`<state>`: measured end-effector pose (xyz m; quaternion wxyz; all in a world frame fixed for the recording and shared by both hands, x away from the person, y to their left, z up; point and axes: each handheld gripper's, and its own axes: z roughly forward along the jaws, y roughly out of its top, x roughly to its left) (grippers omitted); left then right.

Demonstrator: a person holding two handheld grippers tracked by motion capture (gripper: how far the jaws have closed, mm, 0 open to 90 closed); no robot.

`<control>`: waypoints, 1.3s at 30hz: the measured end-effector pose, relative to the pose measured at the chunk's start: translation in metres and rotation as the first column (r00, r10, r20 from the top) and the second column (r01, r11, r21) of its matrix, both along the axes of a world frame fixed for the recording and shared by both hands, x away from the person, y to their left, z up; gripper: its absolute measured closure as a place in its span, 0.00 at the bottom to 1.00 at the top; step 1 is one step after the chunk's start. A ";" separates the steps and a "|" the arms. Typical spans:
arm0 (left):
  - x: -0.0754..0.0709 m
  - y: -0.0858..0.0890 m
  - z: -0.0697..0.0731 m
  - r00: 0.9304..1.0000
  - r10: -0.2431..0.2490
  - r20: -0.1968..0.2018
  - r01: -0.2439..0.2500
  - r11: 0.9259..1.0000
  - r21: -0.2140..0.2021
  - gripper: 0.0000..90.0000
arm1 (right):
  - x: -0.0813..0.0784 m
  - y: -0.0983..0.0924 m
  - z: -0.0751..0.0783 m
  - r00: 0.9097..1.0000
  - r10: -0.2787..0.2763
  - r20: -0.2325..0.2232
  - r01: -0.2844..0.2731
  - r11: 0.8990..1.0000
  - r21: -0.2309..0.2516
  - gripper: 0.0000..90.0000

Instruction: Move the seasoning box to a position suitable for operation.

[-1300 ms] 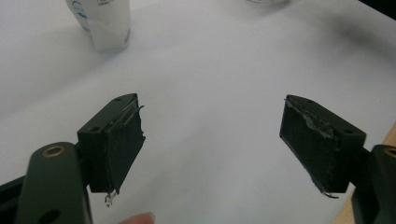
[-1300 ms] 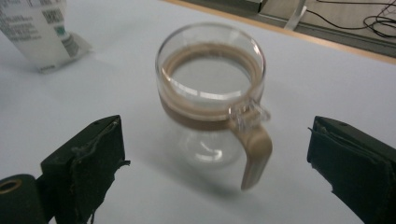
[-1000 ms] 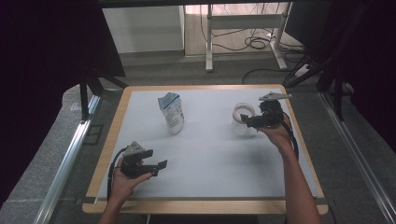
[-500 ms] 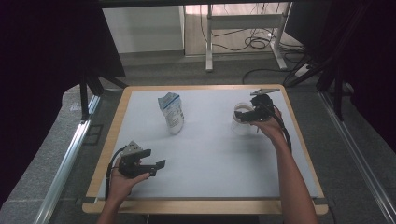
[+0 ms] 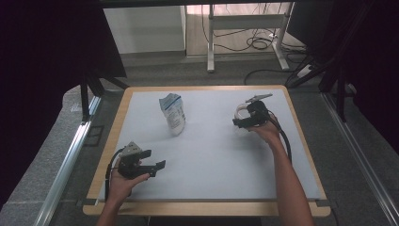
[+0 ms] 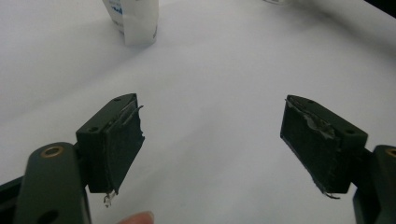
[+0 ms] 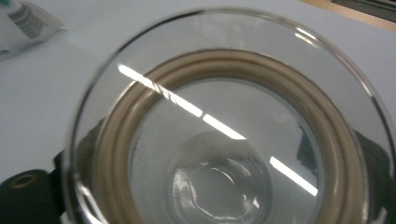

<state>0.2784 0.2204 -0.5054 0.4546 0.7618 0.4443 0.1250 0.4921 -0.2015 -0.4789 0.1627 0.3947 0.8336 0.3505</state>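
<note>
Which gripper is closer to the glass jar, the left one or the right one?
The right. The right gripper is at the glass jar, its jaws on either side of it, at the table's far right. The left gripper is open near the front left corner, well away from the jar.

So the thing here is a clear glass lid (image 7: 224, 140), round, with a tan seal ring inside and a knob in the middle. It sits at the right of the high view (image 5: 241, 117), on the white worktop (image 5: 211, 155).
</note>
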 end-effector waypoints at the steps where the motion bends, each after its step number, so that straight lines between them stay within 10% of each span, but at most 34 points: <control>1: 0.000 0.000 0.000 1.000 0.000 0.000 0.000 1.000 0.000 0.23 | 0.000 0.000 0.000 1.000 0.000 0.000 0.000 1.000 0.000 0.11; 13: 0.012 -0.002 0.002 0.999 -0.036 -0.002 0.036 0.999 -0.022 0.23 | -0.009 0.000 0.008 1.000 0.010 -0.010 -0.009 1.000 0.016 0.12; 26: 0.013 -0.015 0.009 0.998 -0.064 0.017 0.064 0.998 0.001 0.23 | -0.075 -0.002 0.034 0.986 0.163 0.022 -0.163 0.986 0.029 0.12; 39: 0.014 -0.008 0.003 0.999 -0.038 0.002 0.038 0.999 -0.001 0.23 | -0.098 0.020 0.006 0.959 0.282 -0.030 -0.283 0.959 -0.022 0.12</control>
